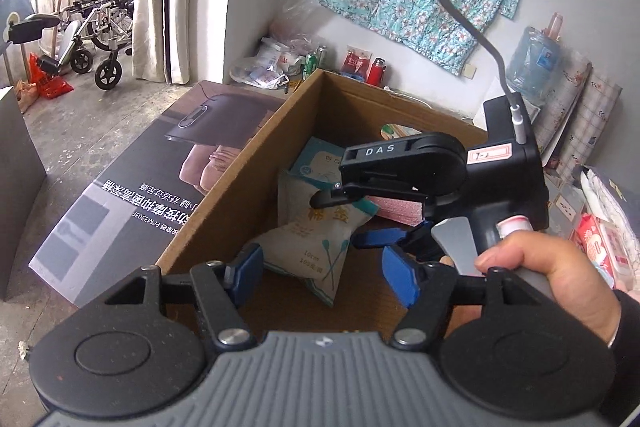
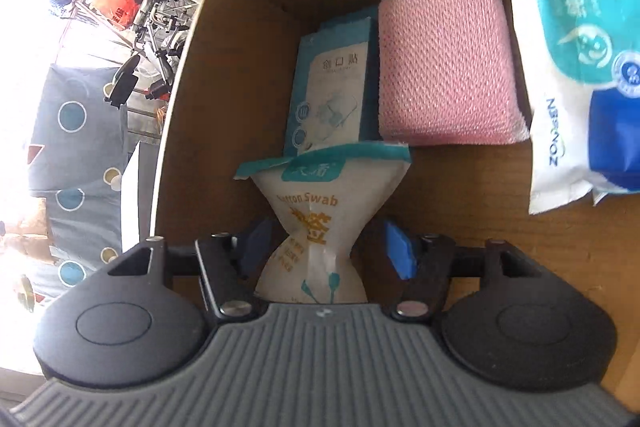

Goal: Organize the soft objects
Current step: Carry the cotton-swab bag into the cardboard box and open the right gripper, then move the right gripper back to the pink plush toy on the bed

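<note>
Right gripper [image 2: 326, 247] spread; pads clear of pinched-waist swab bag [image 2: 320, 223], printed "Cotton Swab", lying between them in box [image 2: 224, 131]. At 12 o'clock of bag: teal packet [image 2: 332, 95], pink cloth [image 2: 444, 67]. At 2 o'clock: "ZONSEN" wipes [image 2: 580, 75]. Left gripper [image 1: 324, 267] spread, empty. "DAS" on right gripper body.

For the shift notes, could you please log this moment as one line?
right tongs: open, astride cotton swab bag | left tongs: open, empty | cardboard box: swab bag, pink cloth, plaster pack
</note>
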Tool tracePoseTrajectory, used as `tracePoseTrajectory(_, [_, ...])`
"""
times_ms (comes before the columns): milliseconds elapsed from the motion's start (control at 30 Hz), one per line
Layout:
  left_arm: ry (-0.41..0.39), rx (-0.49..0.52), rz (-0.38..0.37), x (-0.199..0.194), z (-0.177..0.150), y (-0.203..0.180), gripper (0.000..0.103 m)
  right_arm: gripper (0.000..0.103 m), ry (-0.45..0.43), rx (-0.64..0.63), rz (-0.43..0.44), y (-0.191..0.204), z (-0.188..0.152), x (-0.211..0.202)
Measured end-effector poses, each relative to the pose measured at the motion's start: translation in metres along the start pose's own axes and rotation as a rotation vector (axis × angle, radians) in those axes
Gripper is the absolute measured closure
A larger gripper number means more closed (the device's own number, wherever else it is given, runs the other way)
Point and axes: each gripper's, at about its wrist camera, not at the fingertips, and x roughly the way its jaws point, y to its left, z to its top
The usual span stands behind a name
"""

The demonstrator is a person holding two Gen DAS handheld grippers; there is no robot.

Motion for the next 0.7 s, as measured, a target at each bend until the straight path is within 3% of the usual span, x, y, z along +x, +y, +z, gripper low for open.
tracePoseTrajectory(167, [-0.047, 0.020, -0.023, -0.016, -0.001, -0.012, 0.024, 0.029, -0.086, -0.075, 0.031, 0.012, -0.002, -0.050])
tracePoseTrajectory(400, [-0.096, 0.095, -0.105, -0.044, -0.011, -0.049, 0.016, 0.023, -0.242, -0.174, 0.127, -0.005, -0.013, -0.161])
tracePoseTrajectory(567, [-0.095, 0.178, -0.218, -0.055, -0.027, -0.095, 0.013, 0.021, -0.363, -0.227, 0.076, -0.043, -0.053, -0.247])
tracePoseTrajectory(700, [-0.081, 0.258, -0.308, -0.055, -0.046, -0.140, 0.013, 0.021, -0.425, -0.213, -0.018, -0.089, -0.077, -0.306])
